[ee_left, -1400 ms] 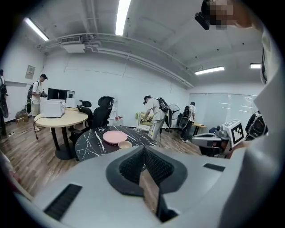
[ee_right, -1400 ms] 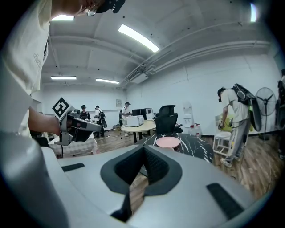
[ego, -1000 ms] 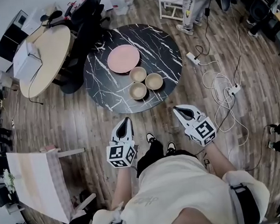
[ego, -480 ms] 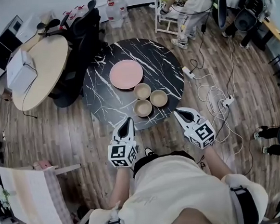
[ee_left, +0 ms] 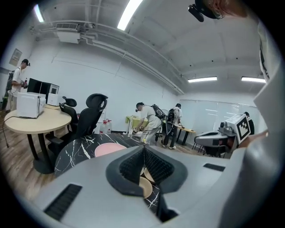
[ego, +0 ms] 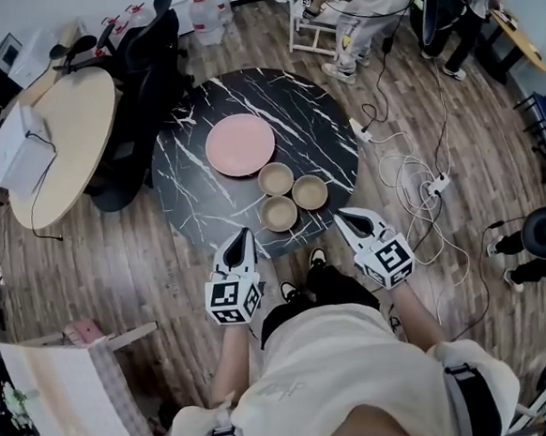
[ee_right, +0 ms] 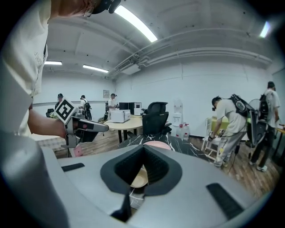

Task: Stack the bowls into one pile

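Facing one round black marble table (ego: 190, 177), my left gripper (ego: 243, 233) and right gripper (ego: 341, 215) closed, empty: three empty round tan bowls (ego: 276, 178) (ego: 310, 192) (ego: 279, 213) unstacked, one bare round pink plate (ego: 240, 144).

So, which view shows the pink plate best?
The head view: the pink plate lies whole, seen from above. The left gripper view shows a low-angle part; the right gripper view only a sliver.
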`<state>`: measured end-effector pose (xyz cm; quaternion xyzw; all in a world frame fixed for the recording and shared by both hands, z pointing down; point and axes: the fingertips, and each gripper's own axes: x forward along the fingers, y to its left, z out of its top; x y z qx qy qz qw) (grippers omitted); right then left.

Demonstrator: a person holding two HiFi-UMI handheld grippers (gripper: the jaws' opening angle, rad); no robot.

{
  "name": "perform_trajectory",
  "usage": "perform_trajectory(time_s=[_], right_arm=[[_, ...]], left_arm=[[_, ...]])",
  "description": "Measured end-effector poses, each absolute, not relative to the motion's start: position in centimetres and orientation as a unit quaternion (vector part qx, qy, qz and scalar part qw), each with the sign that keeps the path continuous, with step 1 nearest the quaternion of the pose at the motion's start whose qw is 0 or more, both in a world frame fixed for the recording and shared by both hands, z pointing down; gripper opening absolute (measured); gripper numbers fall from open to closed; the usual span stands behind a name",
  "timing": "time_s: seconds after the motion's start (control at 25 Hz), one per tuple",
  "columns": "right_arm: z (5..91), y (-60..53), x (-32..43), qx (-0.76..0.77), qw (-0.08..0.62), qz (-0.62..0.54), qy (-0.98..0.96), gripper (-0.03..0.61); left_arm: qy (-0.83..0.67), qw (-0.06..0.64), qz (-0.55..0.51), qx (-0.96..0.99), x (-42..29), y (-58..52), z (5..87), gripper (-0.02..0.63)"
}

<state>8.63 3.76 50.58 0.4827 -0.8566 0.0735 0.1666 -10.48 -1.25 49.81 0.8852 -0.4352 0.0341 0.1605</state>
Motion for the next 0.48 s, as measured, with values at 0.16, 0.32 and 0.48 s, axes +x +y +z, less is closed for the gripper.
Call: perform_trajectory(time_s=[0.16,0.32,0.48], right_arm=[[52.0,2.3,8.8,0.474,0.171,0.087,-0.859,0.005],[52.8,-0.8,9.1,0.463,0.157,0.09,-0.868,0.005],[51.6,-5.1,10.2,0.456,0.148,0.07,-0.875,0.006]], left_arm=[[-0.443,0.166,0.044,0.88,-10.2,-2.9,50.4,0.02],[-0.459,0.158,0.058,0.873,-10.3,-5.1,49.9,0.02],[-0.468,0.15,0.062,0.869,-9.3,-7.8,48.9,0.02]])
